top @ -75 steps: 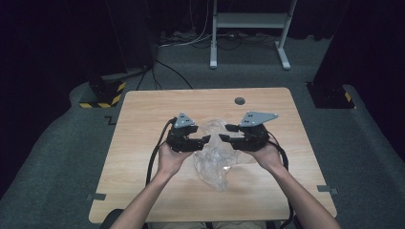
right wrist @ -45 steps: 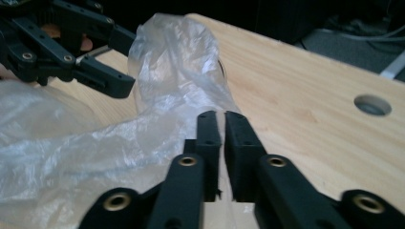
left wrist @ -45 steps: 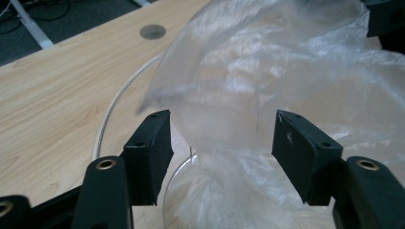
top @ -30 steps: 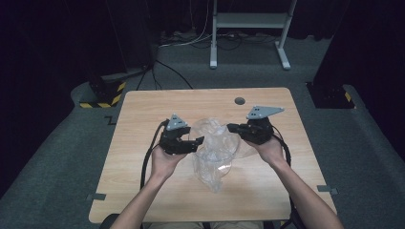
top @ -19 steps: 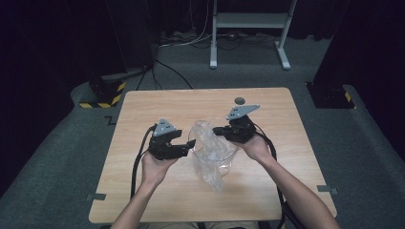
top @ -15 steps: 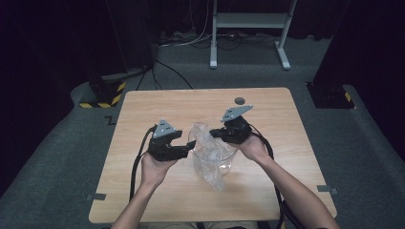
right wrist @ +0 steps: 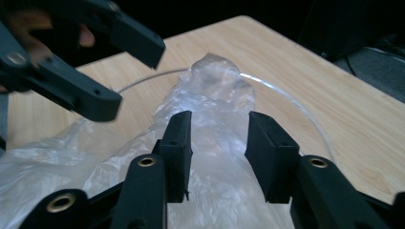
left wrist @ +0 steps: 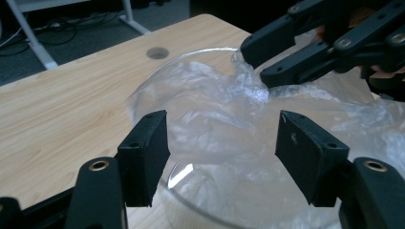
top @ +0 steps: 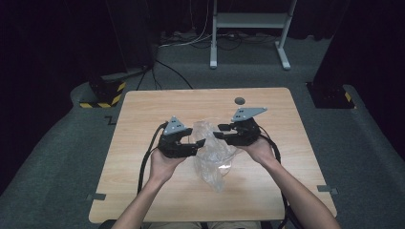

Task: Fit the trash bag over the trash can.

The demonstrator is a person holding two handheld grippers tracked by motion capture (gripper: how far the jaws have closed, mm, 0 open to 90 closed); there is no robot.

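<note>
A crumpled clear plastic bag (top: 212, 160) lies in a clear glass bowl (top: 230, 161) at the middle of the wooden table (top: 143, 119). My left gripper (top: 199, 143) is at the bag's left side, its jaws wide apart (left wrist: 222, 143) with loose film in the gap and no pad pressing on it. My right gripper (top: 218, 132) is at the bag's upper right. Its jaws (right wrist: 218, 143) have just been opening and now straddle a raised ridge of the bag (right wrist: 215, 95) without pinching it. The bowl's rim (right wrist: 305, 119) curves behind the ridge.
A round cable hole (top: 239, 100) sits near the table's far edge. Beyond the table stand a white frame's legs (top: 248, 21) and floor cables. A yellow-and-black striped block (top: 102, 95) lies on the floor at the back left. Black cables trail from both grippers.
Both hands drew apart from the bag's middle, the left sliding left and the right swinging up to the bag's top. The right jaws, shut earlier, now stand apart around the film.
</note>
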